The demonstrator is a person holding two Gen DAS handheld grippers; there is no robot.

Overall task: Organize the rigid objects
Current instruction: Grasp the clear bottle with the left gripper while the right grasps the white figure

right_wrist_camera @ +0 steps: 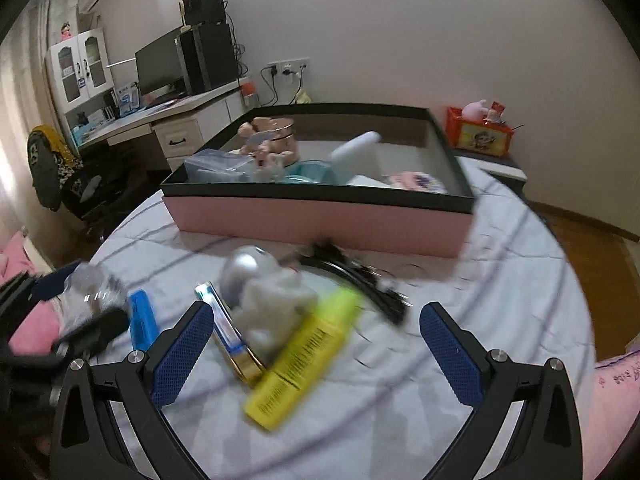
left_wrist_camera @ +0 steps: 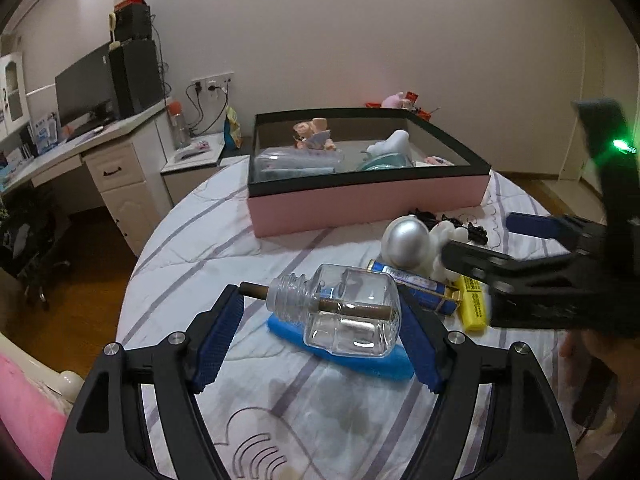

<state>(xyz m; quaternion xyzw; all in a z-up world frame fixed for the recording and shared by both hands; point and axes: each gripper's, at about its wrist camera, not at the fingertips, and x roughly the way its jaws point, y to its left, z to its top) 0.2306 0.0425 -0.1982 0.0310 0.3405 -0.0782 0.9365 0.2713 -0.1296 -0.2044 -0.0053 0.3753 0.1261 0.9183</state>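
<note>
Left claw [left_wrist_camera: 320, 316] pinches the clear bottle [left_wrist_camera: 348, 312] end to end at frame centre; lift it level toward the pink box [left_wrist_camera: 368, 204] above. Right claw [right_wrist_camera: 316, 344] spread, empty.

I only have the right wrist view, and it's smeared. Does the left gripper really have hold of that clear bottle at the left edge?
Observer: Yes. In the left wrist view the left gripper clamps the clear bottle endwise, with one pad on its base.
Operator: What is the other pad touching?
Observer: The tip of a brown wick that sticks out of the bottle's open neck.
Operator: And the blue thing near it?
Observer: That is a blue sponge. It lies flat on the bedsheet right below the bottle, and I cannot tell whether the two touch.
</note>
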